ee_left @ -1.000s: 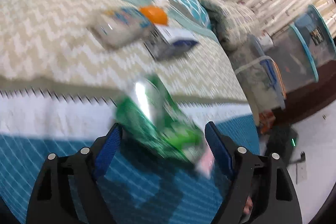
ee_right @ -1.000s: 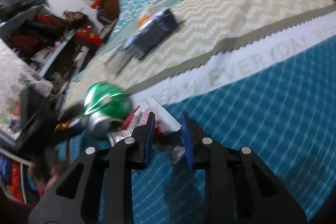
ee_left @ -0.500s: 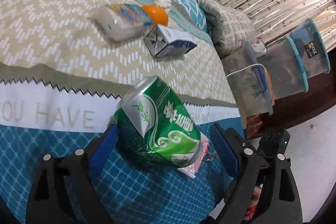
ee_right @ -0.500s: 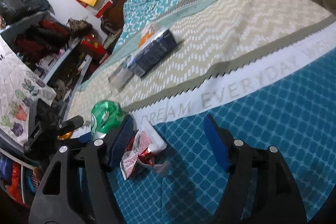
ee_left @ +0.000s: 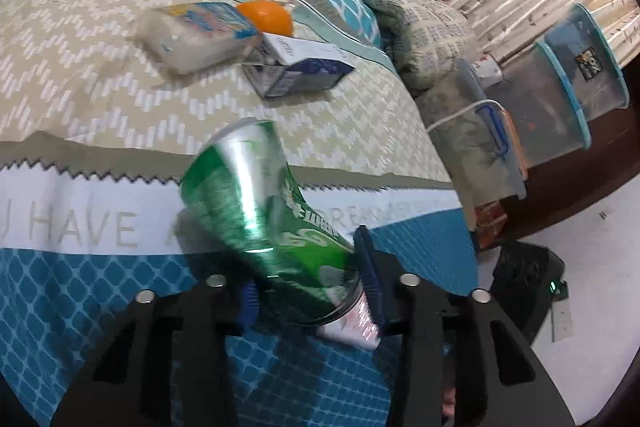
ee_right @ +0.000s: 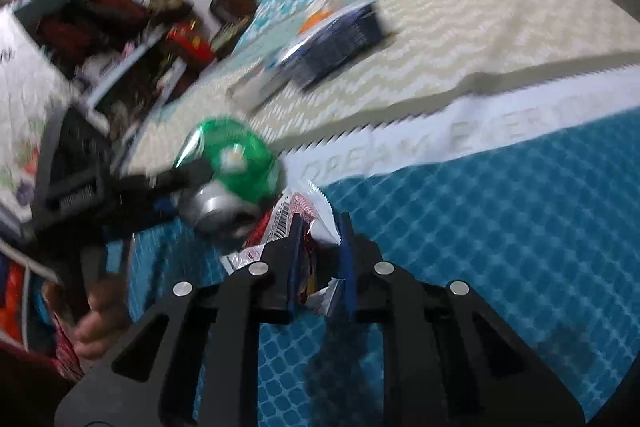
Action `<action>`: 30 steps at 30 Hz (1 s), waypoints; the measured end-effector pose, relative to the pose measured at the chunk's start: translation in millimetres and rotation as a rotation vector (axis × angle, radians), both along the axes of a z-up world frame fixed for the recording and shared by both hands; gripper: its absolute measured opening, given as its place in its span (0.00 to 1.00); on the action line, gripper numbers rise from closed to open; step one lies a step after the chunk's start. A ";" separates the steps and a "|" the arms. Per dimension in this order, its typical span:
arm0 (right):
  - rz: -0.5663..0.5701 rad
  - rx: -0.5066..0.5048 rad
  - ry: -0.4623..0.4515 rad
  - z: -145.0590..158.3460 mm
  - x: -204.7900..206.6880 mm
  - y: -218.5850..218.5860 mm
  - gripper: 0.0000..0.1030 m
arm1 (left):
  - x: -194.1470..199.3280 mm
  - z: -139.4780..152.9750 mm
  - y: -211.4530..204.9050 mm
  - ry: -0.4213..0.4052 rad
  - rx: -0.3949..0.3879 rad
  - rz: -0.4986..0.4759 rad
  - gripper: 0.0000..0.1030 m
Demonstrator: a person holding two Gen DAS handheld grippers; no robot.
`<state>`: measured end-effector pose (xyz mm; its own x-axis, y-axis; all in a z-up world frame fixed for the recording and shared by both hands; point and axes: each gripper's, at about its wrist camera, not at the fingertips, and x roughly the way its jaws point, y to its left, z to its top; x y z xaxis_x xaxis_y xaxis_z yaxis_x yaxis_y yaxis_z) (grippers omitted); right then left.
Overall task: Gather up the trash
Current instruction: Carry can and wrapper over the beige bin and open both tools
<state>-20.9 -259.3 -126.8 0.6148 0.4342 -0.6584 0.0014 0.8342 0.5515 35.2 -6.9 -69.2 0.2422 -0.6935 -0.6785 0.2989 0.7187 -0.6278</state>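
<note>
Two hand-held grippers work over a bed covered by a patterned bedspread [ee_left: 100, 307] with teal lattice, a white lettered band and a beige chevron field. Left wrist view: the left gripper [ee_left: 310, 291] has just been closing, and its blue pads now press on the lower end of a green drink can [ee_left: 260, 211], which tilts up and away from the jaws over the white band; the can is motion-blurred. A pink-and-white snack wrapper [ee_left: 352, 331] peeks out beneath the can's base, just beside the right-hand pad. Farther up the bedspread lie a clear plastic packet [ee_left: 192, 35], an orange fruit [ee_left: 266, 17] touching it, and a white-and-blue carton [ee_left: 300, 69] lying on its side, all close together. Off the bed edge stand clear storage tubs [ee_left: 560, 99] with blue rims. Right wrist view: the right gripper [ee_right: 320, 251] has likewise just been closing; its jaws stand narrow and pinch the crumpled snack wrapper [ee_right: 312, 219] above the teal lattice. The green can [ee_right: 236, 155] appears at left, held in the left gripper [ee_right: 168, 187], with a hand [ee_right: 100, 323] below gripping that tool's handle. The dark carton [ee_right: 340, 43] lies farther up, blurred.
</note>
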 end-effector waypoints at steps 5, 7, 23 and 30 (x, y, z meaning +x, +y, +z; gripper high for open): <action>-0.164 0.052 -0.043 8.5 -14.7 -58.3 0.19 | 2.4 12.3 -23.3 -0.019 -0.002 -0.054 0.28; -0.239 0.060 -0.058 10.6 -24.4 -88.0 0.19 | 3.8 19.9 -42.8 -0.040 0.012 -0.092 0.28; -0.755 0.030 -0.146 28.7 -107.4 -359.0 0.19 | 14.0 59.2 -400.0 -0.150 0.047 -0.598 0.26; -0.834 -0.016 -0.145 25.9 -87.1 -436.0 0.29 | 20.0 39.3 -544.2 -0.190 0.126 -0.667 0.43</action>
